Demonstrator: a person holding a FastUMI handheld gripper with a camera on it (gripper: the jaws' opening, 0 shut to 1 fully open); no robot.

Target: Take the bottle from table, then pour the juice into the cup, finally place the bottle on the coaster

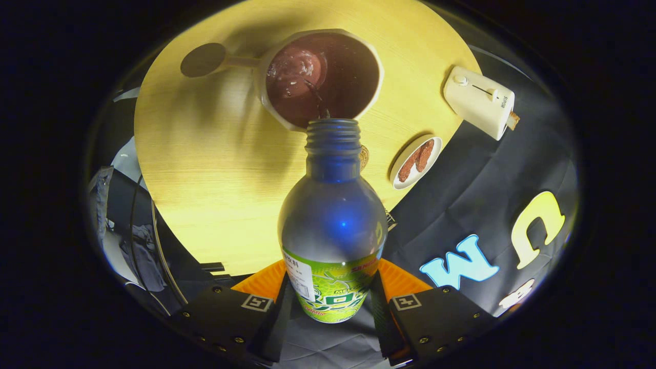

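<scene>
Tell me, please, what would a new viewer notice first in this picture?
First, the bottle clamped between the gripper fingers, tipped so a thin dark stream falls from its mouth. Just beyond it, the cup on the round table holds dark juice. Beside it lie a small plate of snacks and a toaster.

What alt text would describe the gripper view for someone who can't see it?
The hand-held gripper is shut on a tilted bottle, pouring a thin dark stream into a cup on a round wooden table. Beyond sit a toaster and a small plate of food.
</scene>
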